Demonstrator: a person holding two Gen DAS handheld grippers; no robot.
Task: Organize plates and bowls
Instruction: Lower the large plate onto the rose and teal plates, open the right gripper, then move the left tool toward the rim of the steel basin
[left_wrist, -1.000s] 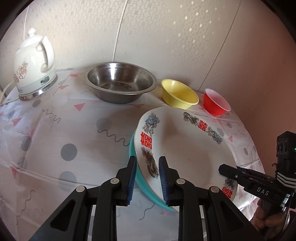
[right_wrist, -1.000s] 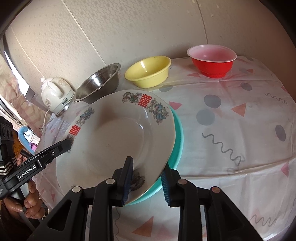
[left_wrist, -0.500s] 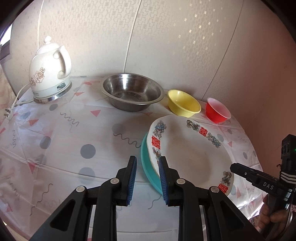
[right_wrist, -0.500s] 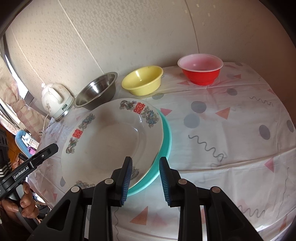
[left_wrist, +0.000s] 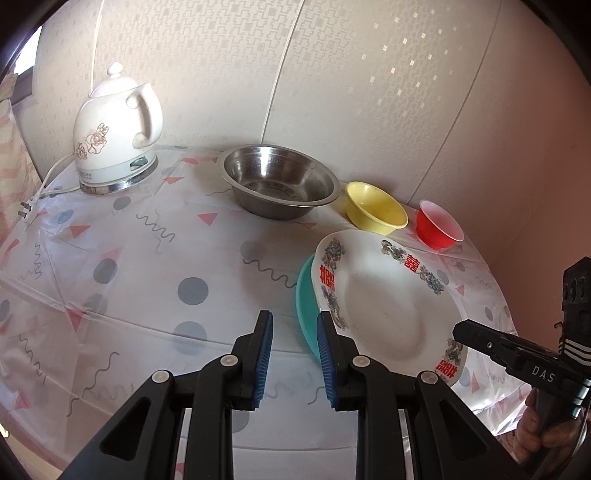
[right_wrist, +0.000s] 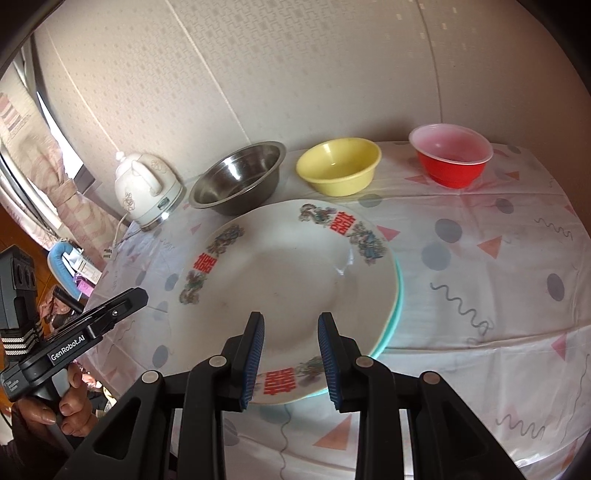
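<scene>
White plate (right_wrist: 295, 280) sat stacked on teal plate (left_wrist: 304, 302) at the bench (left_wrist: 147, 258) front edge. Left gripper (left_wrist: 294, 360) and right gripper (right_wrist: 290, 356) fingers spread, empty. Three bowls lay beyond against the wall; right gripper nearer the red bowl (right_wrist: 452, 158).

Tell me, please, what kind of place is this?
Probably a home dining or kitchen corner. A table with a patterned plastic tablecloth stands against a wallpapered wall, and on it are a white electric kettle with its cord, a steel bowl and a decorated plate.
</scene>
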